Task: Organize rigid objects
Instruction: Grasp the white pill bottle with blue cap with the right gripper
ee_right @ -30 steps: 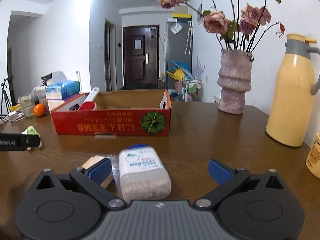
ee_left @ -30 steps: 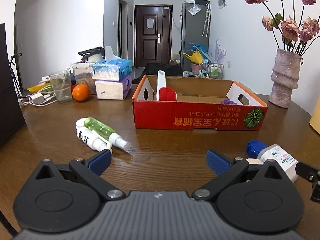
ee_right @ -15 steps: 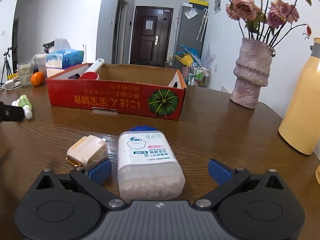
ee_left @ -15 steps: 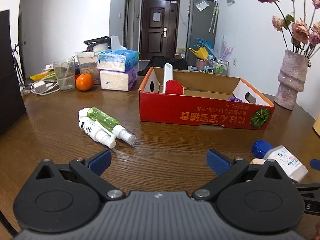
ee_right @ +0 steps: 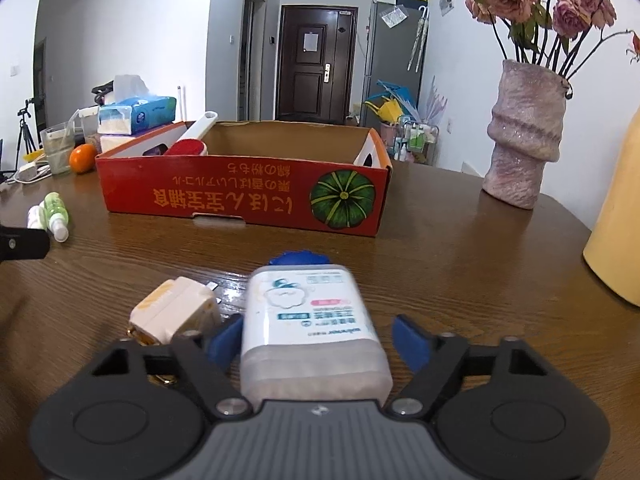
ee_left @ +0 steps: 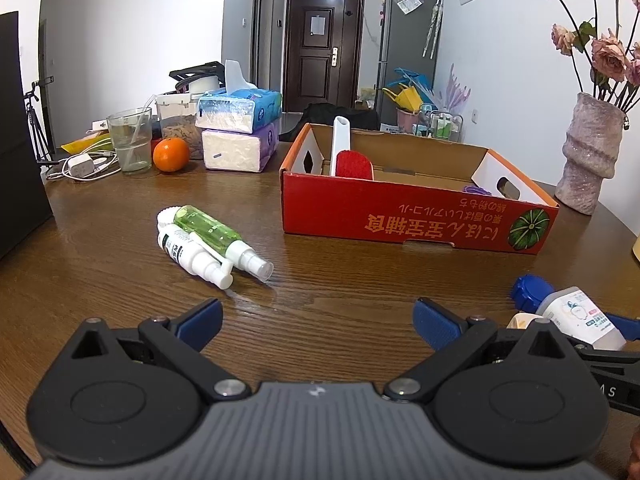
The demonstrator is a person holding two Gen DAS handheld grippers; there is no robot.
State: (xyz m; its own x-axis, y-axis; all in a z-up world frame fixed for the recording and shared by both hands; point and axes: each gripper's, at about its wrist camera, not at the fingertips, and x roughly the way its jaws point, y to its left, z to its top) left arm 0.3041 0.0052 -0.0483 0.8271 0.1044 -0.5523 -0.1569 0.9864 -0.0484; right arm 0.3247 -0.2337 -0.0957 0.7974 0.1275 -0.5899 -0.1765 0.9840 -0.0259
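A: Where's the white bottle (ee_right: pixel 311 330)?

B: Lying on the bench (ee_right: pixel 460 264) between the right tongs (ee_right: pixel 320 342), blue cap pointing far. The left pad looks to touch it; the right pad stands off. Its label print is too blurred to read.

A: Around it?

B: A white plug (ee_right: pixel 176 314) just left, the red box (ee_right: pixel 248 196) with yellow lettering farther off. The left tongs (ee_left: pixel 318 320) gape wide, holding nothing.

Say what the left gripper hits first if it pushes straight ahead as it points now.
Probably the red cardboard box. The left gripper is open over bare table; the spray bottles lie left of its line. Depth is uncertain.
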